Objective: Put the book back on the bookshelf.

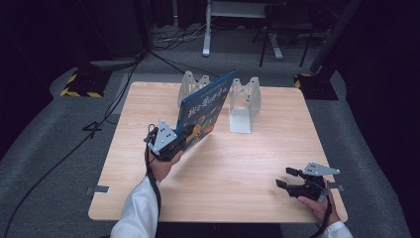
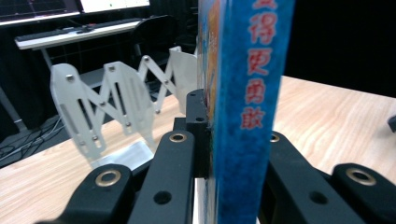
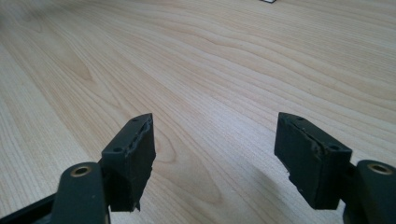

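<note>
Item: blue hardcover picture book (image 1: pixel 204 110), red characters on its spine and a bright illustrated cover; held off the desk (image 1: pixel 237 163) in the left gripper (image 1: pixel 174 145), tilted, its upper corner leaning toward the far edge of the desk and overlapping the rack in the high view. In the left gripper view the book (image 2: pixel 247 107) stands spine-on between the two black fingers (image 2: pixel 198 121), which are clenched on its covers near the lower edge. Holder: the person's left hand (image 1: pixel 161 166), white sleeve behind it, cable trailing down from the gripper. Item: white metal expanding book rack (image 1: pixel 242 101), standing at the far middle of the desk, its upright scissor-jointed plates just behind and beside the book; the left gripper view shows the riveted cross-links of the rack (image 2: pixel 107 102) and its flat foot resting on the wood. Item: right gripper (image 1: pixel 289 179), held in the person's right hand (image 1: pixel 317 206) at the near right corner of the desk, well apart from book and rack, lying low over the surface, grey three-cornered plate on top. Its fingers (image 3: pixel 133 154) are released, standing wide apart with nothing but bare wood grain between them. Support: light wooden desk, square top, on grey carpet; black cables and dark stands on the floor beyond its far edge.
</note>
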